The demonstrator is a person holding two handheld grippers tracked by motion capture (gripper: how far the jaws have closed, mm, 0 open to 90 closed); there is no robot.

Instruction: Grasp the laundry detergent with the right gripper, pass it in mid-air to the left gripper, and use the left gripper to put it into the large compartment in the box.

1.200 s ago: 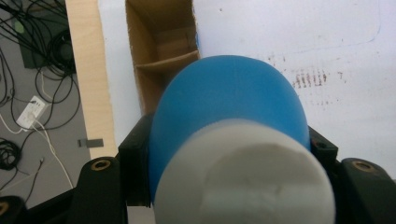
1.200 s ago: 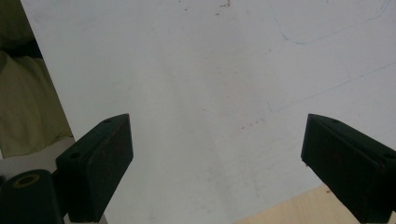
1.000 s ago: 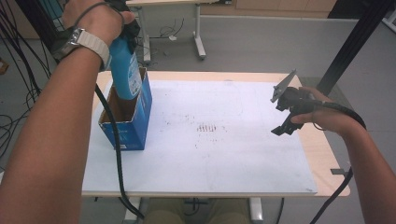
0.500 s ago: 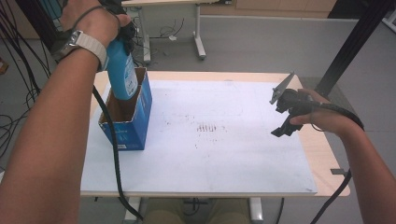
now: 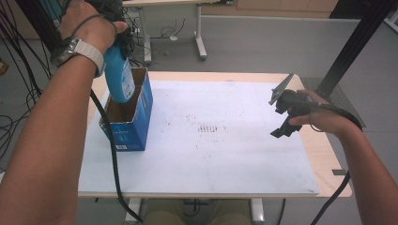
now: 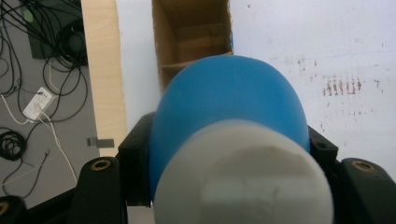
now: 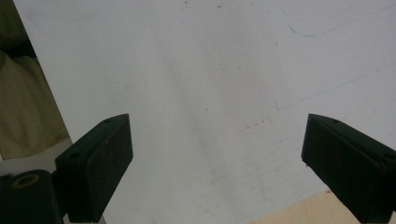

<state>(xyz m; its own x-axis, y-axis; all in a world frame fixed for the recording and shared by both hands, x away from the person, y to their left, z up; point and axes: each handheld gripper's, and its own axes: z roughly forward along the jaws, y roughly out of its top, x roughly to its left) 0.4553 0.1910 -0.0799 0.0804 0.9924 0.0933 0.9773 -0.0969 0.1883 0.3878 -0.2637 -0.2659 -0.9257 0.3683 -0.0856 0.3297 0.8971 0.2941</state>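
- Bottle (image 5: 118, 77): blue plastic with a white cap, held upright with its lower end inside the open top of the box. In the left gripper view its blue body (image 6: 229, 102) bulges between the two black jaws, and the white cap sits blurred at the near end.
- Box (image 5: 133, 124): blue cardboard with a plain brown interior, top flaps open, standing on the left part of the white sheet near the table's left edge. In the left gripper view its brown interior (image 6: 191, 37) lies directly beyond the bottle.
- Left gripper (image 5: 119, 35): raised over the box in the person's left hand (image 5: 91, 26), which wears a wristwatch. Jaws clamped on the bottle's sides, near its upper end.
- Right gripper (image 5: 284, 115): held in the person's right hand (image 5: 319, 117) above the right edge of the sheet, well apart from the box. Jaws spread wide with nothing between them; in the right gripper view they frame bare white surface.
- Sheet (image 5: 225, 154): white, with faint dark marks near its centre, covering most of the table.
- Table (image 5: 324, 159): light wood, showing as a border around the sheet.
- Cables: black, one trailing from each gripper.
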